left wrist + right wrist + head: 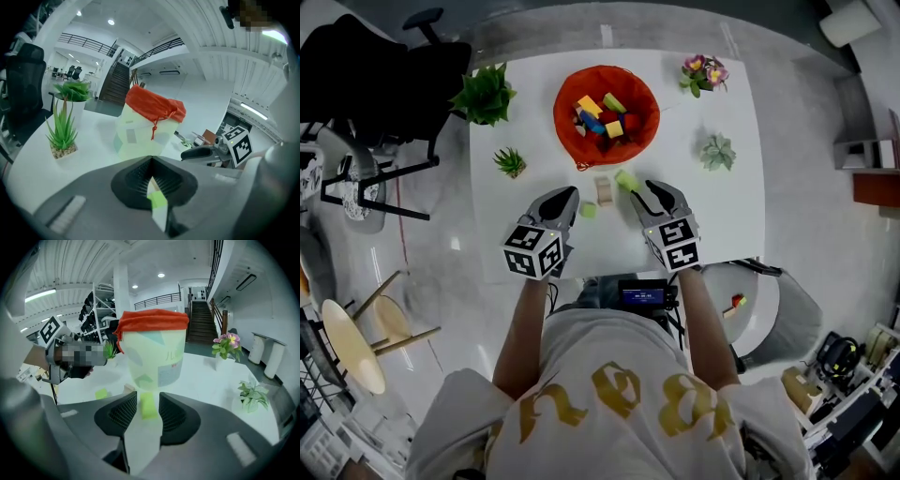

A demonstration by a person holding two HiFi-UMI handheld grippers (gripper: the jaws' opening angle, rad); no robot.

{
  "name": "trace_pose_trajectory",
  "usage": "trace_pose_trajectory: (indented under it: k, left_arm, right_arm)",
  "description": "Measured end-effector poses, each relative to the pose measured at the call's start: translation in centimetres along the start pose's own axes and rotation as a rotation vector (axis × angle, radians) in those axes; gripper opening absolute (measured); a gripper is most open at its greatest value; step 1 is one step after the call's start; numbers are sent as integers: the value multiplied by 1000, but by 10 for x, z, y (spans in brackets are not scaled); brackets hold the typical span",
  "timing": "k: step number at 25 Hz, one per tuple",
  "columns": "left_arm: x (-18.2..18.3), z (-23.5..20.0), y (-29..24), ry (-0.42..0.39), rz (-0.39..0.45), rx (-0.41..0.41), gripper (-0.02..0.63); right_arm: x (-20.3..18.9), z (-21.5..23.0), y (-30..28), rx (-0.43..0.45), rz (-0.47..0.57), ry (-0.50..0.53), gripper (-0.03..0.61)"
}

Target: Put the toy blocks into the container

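The red-rimmed container stands on the white table and holds several coloured blocks. Just in front of it lie a wooden block and a light green block. The right hand-held gripper has its jaws apart, with that green block framed between them. The left hand-held gripper, farther from the container, has its jaw tips pressed together. A smaller green block shows through the slit behind them. Pale lettering on the container's wall is too faint to read.
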State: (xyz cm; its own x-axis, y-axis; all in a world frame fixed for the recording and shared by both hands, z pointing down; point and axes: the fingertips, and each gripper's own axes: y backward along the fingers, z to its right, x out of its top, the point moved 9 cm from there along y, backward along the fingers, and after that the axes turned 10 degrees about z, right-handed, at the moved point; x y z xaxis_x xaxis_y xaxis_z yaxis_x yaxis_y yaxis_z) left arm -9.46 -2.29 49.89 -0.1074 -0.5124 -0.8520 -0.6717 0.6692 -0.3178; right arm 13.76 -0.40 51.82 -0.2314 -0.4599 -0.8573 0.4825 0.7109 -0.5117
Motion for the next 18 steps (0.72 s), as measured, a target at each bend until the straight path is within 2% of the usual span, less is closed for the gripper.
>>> trace_pose_trajectory:
  k: [8,18]
  left_arm:
    - [-9,-4,-10,12,-33,1,2]
    - [-13,-12,-16,21,-53,20,2]
  right_arm:
    - [-15,3,-19,28,-82,32,187]
    - [-20,3,-42,71,-119,80,196]
